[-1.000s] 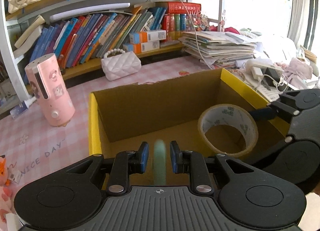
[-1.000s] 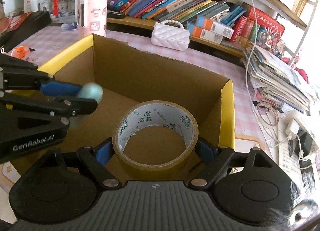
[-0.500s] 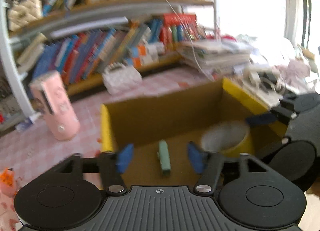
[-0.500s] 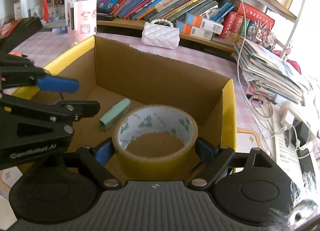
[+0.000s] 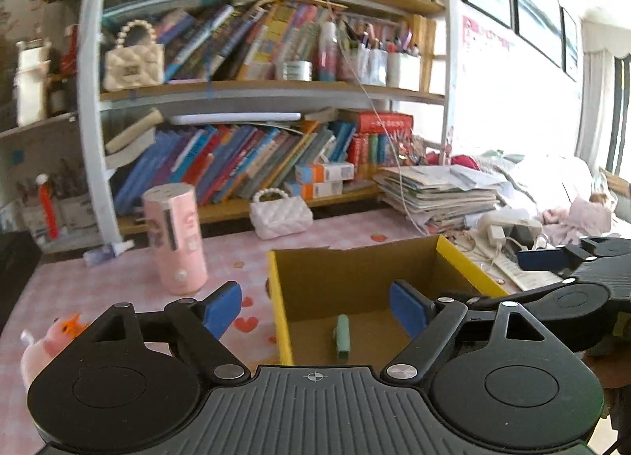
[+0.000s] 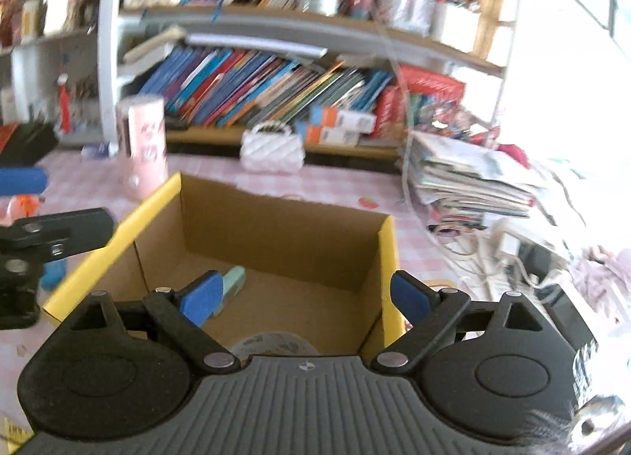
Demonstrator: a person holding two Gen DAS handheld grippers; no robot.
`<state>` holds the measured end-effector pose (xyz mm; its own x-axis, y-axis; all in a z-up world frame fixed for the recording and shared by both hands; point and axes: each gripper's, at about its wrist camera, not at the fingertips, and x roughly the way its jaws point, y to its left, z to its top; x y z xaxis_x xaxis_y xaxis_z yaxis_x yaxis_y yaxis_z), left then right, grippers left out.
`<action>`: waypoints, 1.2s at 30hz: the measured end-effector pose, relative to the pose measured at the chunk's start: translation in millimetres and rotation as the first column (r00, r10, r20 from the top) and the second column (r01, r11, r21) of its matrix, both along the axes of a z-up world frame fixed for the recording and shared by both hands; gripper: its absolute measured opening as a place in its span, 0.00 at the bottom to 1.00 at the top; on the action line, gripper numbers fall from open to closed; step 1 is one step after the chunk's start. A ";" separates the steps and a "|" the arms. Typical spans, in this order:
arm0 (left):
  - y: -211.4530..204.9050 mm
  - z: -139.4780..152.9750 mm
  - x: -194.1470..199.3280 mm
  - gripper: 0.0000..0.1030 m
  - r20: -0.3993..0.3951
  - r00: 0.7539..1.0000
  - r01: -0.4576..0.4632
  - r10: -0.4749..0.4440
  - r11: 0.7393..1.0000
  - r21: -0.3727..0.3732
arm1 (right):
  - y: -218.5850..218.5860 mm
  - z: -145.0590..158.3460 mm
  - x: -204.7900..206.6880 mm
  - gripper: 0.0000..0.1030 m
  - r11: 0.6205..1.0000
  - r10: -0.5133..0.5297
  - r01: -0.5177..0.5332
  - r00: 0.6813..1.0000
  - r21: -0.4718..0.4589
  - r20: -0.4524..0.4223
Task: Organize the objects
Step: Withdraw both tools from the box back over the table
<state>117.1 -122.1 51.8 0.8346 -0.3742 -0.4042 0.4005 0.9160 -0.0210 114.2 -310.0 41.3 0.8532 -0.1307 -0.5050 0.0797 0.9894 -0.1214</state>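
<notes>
A cardboard box with yellow rims [image 5: 280, 317] [image 6: 388, 257] stands on the pink checked table. On its floor lies a small mint-green stick [image 5: 342, 340] [image 6: 233, 282]. A roll of brown tape [image 6: 272, 341] lies flat on the box floor nearer me, mostly hidden behind the right gripper's body. My left gripper [image 5: 315, 311] hangs above the box's near left side, its jaws opening with nothing between them. My right gripper [image 6: 305, 297] hovers over the box's near edge, jaws also opening and empty. Each gripper shows in the other's view, the right gripper [image 5: 552, 269] and the left gripper [image 6: 43, 206].
A pink cylinder [image 5: 175, 238] and a white quilted purse [image 5: 280, 216] stand behind the box, before a crowded bookshelf [image 5: 244, 167]. Stacked papers [image 5: 437, 194], chargers and cables [image 5: 508, 226] lie at the right. A pink plush toy [image 5: 47, 344] sits at the left.
The left gripper opened and let the green stick drop into the box. The right gripper let go of the tape roll. Both grippers pulled back and rose, tilting up.
</notes>
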 end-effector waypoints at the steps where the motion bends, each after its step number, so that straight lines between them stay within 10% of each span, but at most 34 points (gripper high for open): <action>1: 5.6 -0.9 -4.6 0.82 -0.002 1.000 -0.008 0.008 1.000 -0.003 | 3.5 1.6 -7.9 0.89 1.000 -0.016 0.016 1.000 0.003 0.017; 36: 152.6 -58.5 -111.3 0.82 -0.229 0.953 -0.170 0.198 0.976 0.137 | 171.3 -63.4 -124.8 0.89 0.995 0.070 -0.051 0.971 0.088 -0.229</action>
<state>5.9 30.6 -6.7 0.7578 -0.1628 -0.6318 0.2206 0.9753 0.0134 -10.6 -138.7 -22.1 0.7167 -0.0328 -0.6966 -0.0020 0.9988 -0.0490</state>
